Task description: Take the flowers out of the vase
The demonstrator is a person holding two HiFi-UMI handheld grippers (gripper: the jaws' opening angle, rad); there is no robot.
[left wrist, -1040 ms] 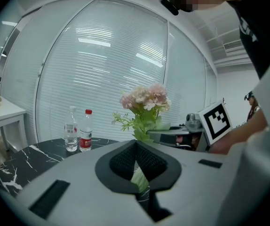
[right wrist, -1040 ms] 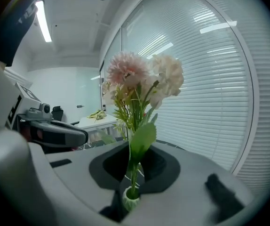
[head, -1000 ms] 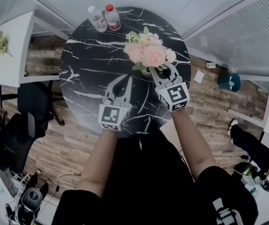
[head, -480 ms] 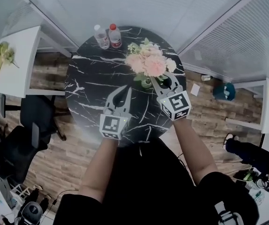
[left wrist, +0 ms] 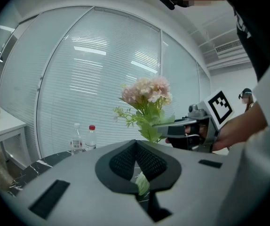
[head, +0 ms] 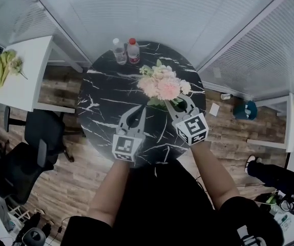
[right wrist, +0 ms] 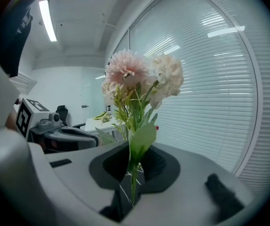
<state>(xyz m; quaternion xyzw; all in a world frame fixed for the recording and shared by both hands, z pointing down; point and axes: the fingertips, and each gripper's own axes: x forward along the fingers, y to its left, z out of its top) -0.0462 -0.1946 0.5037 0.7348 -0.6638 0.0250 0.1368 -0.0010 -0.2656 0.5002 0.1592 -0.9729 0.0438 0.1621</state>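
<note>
Jaws of the right gripper (right wrist: 134, 147) stand almost together, clamped on the thin green stems (right wrist: 133, 178) of the flowers (right wrist: 137, 74). The bunch rises upright from the grip, with a broad leaf just above the pads and pink and cream heads at the top. In the head view the bouquet hangs over the round black marble table (head: 103, 94), at about 1 o'clock from the table's middle, with the right gripper just behind it at 4 o'clock.

The left gripper (left wrist: 135, 143) sits at 6 o'clock of the table, near the right one but apart from it, its fingertips touching each other. A pale green shape (left wrist: 142, 183) shows through the gap below the tips; what it is I cannot tell.

Two water bottles (head: 126, 50), one with a red cap, stand side by side at the table's 12 o'clock edge. A white side table (head: 26, 81) at 9 o'clock carries a yellow-green bunch (head: 6, 63). A black chair (head: 42, 132) stands on the wooden floor at 8 o'clock, and window blinds (right wrist: 219, 79) fill the background.
</note>
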